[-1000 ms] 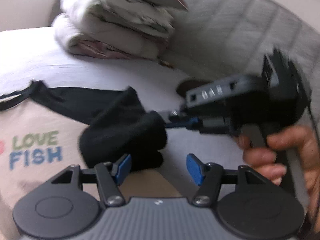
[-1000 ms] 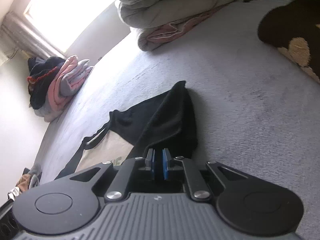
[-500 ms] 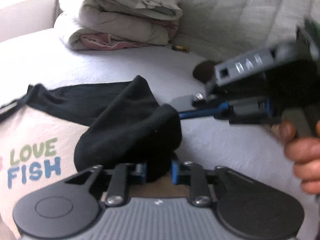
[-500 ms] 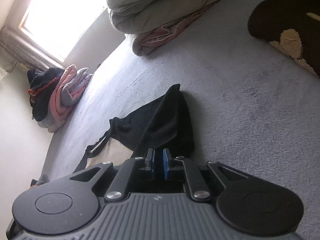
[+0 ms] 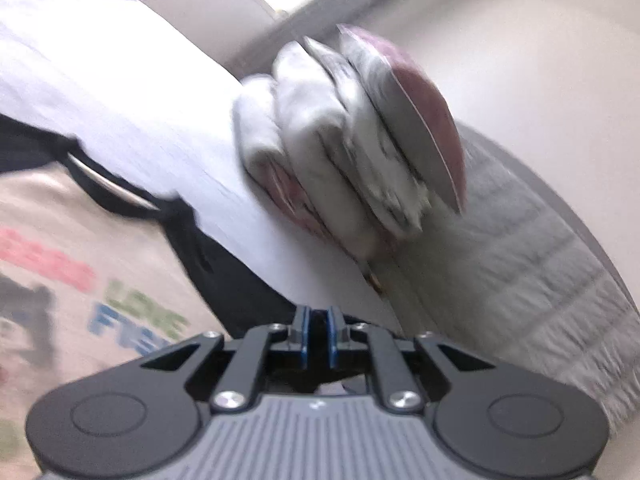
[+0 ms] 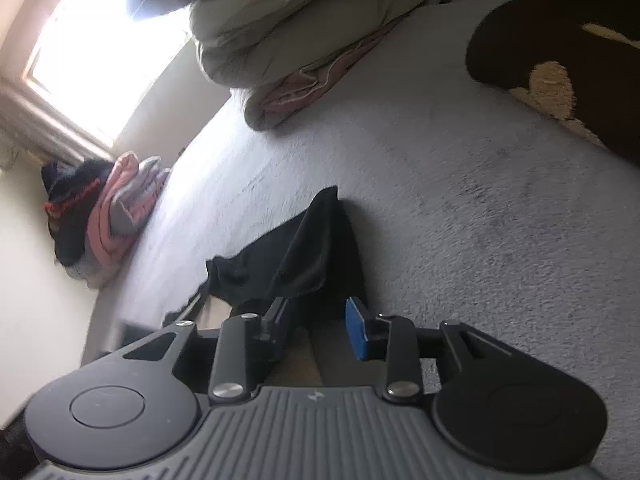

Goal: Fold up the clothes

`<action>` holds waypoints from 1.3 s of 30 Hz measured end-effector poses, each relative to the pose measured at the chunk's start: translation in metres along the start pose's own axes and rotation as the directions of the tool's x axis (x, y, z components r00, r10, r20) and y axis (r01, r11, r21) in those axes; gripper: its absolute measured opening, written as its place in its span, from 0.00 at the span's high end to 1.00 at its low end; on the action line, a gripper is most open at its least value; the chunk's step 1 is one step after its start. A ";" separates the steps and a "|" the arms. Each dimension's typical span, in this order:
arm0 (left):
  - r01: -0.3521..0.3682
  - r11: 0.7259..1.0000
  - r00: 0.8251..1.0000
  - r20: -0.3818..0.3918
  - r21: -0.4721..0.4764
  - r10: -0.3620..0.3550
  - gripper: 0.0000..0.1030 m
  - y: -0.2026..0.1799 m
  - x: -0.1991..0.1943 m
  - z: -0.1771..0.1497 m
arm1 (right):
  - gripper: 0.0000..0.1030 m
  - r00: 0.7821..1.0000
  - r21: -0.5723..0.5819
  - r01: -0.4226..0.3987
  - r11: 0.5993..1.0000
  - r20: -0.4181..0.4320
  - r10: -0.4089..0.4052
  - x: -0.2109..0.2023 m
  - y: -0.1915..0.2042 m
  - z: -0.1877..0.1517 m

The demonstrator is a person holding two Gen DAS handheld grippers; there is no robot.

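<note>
A beige T-shirt [image 5: 80, 240] with black sleeves and a coloured "LOVE FISH" print lies on the grey bed [image 6: 460, 200]. My left gripper [image 5: 318, 320] is shut on a fold of its black sleeve [image 5: 240, 288]; dark cloth shows between the blue pads. This view is blurred and tilted. In the right wrist view the same black sleeve [image 6: 304, 256] rises in a peak just ahead of my right gripper [image 6: 318, 320]. Its jaws are opening, the cloth lies loosely between them, and the blue pad [image 6: 356, 332] stands off it.
A stack of folded bedding [image 6: 304, 32] sits at the head of the bed, also in the left wrist view [image 5: 340, 140]. A pile of clothes [image 6: 100, 216] lies at the far edge under a window. A brown plush thing [image 6: 560, 60] is at right.
The left gripper closed on the black sleeve, then swung and rolled away with it. The right gripper, shut on the sleeve before, has opened. The other hand and tool left the left view.
</note>
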State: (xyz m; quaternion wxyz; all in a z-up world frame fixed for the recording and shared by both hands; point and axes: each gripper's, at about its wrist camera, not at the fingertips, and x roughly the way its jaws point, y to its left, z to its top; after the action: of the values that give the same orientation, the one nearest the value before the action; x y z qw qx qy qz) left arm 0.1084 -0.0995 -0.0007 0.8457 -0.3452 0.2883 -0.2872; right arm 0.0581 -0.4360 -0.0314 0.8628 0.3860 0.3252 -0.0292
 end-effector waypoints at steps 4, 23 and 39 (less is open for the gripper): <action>-0.115 0.992 0.987 0.102 -0.054 0.120 0.91 0.016 -0.032 0.003 | 0.64 1.000 -0.034 0.017 0.999 -0.021 -0.018 0.007 0.007 -0.005; -0.348 0.925 0.930 0.067 -0.152 0.361 0.52 0.096 -0.070 -0.004 | 0.64 0.994 -0.159 0.076 0.984 -0.068 -0.088 0.026 0.024 -0.021; -0.226 0.929 0.973 -0.105 -0.294 0.204 0.70 0.132 -0.002 0.032 | 0.64 0.991 -0.158 0.100 0.982 -0.077 -0.113 0.036 0.022 -0.023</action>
State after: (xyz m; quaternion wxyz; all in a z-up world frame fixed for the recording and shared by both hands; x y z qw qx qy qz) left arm 0.1669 -0.0057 -0.0793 0.7979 -0.4269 0.3954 -0.1574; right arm 0.0812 -0.3977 -0.0494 0.8724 0.3011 0.3835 -0.0337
